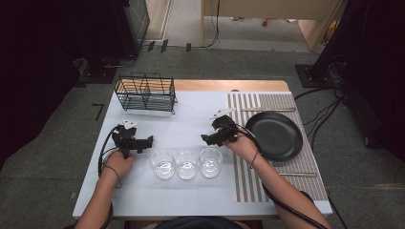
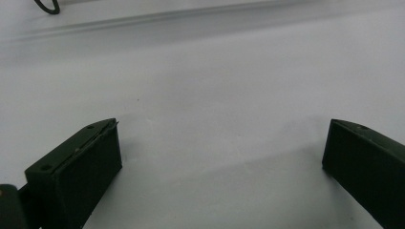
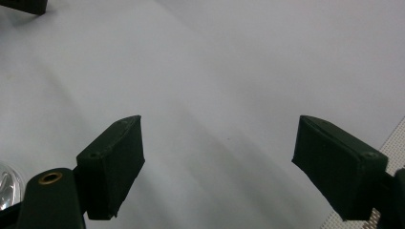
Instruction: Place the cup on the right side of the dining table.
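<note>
Right now we hold the left tool (image 1: 149,140) low over the white surface (image 1: 191,119), its tips pointing toward the row of three clear glasses (image 1: 186,163), and its jaws stand spread with nothing between them (in the left gripper view we see bare white sheet between the two black pads (image 2: 81,171)). Our right tool (image 1: 206,139) hovers just above the rightmost glass (image 1: 210,161), aimed toward the middle of the surface; its jaws are also apart and pinch nothing, and in the right gripper view a sliver of glass (image 3: 7,183) peeks in at the lower left corner. The three glasses stand upright, side by side, near our edge of the surface, between the two hands. A black plate (image 1: 274,135) lies on the striped placemat (image 1: 248,176) just right of our right hand (image 1: 244,145). A wire rack (image 1: 145,92) sits at the far left corner, well apart from the glasses.
</note>
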Tool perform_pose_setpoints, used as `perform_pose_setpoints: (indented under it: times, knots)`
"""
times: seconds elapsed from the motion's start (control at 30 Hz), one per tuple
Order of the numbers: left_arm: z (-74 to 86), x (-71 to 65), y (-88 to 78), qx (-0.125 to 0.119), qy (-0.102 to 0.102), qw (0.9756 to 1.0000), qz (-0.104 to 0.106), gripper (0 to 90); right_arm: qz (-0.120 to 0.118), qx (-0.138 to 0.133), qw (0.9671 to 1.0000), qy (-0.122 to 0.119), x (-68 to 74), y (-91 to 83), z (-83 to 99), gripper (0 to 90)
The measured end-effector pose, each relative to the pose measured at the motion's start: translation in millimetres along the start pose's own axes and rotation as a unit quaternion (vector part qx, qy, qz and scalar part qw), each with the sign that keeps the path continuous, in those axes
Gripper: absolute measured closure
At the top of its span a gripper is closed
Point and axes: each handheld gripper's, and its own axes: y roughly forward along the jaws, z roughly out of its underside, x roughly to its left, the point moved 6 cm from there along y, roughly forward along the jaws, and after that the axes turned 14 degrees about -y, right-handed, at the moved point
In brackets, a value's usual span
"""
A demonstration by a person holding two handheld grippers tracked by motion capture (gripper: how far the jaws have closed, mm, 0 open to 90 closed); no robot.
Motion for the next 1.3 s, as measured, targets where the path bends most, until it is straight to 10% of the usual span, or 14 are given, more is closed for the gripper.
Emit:
perform_pose_setpoints:
  times: [1.3]
  knots:
    - [-0.3,0.0,0.3,0.002,0.000,1.0000,0.001,0.0,-0.014,-0.014,0.9997,-0.014,6.4,-22.4,-2.8,17.6]
